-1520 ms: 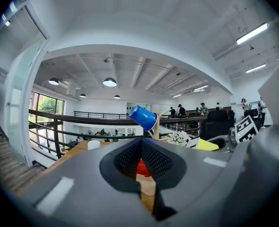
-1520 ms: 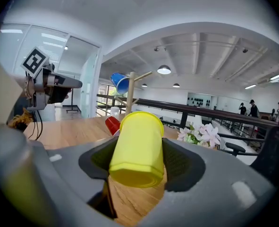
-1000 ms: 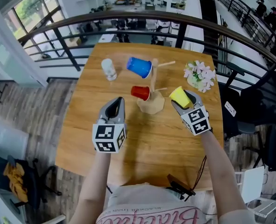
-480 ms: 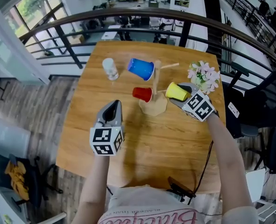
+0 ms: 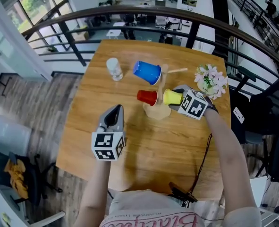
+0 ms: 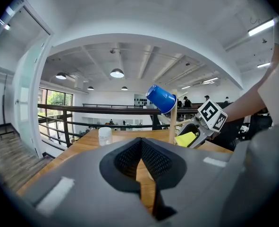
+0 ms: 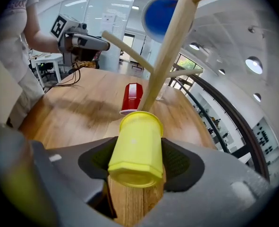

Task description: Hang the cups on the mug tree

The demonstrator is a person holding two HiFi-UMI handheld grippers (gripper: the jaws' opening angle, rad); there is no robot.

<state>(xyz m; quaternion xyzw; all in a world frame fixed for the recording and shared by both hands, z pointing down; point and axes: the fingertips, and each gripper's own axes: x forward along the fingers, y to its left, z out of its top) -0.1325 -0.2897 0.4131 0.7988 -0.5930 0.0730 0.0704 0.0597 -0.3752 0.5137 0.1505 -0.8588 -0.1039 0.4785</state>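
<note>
Yellow cup [image 7: 137,148] sits on its side, pinched in the right claw [image 7: 139,161], mouth facing the mug tree [image 5: 156,111] and just beside its post. Blue cup [image 5: 147,72] hangs high on the tree, red cup [image 5: 147,97] on a lower peg at the far side of the post. Left claw [image 6: 140,157] is closed tight on nothing, hovering above the bench [image 5: 144,150], well apart from the tree. A clear cup [image 5: 114,68] and flowers [image 5: 211,79] stand at the bench's far edge.

The table [image 5: 144,150] is smooth, lightly sheened wood, the mug tree [image 5: 157,110] pale, bare matt wood, the yellow cup [image 5: 172,97], red cup [image 5: 147,97] and blue cup [image 5: 147,72] smooth plastic, and the right gripper [image 7: 138,151] has dark, matt, finely textured pads [image 7: 179,162].
</note>
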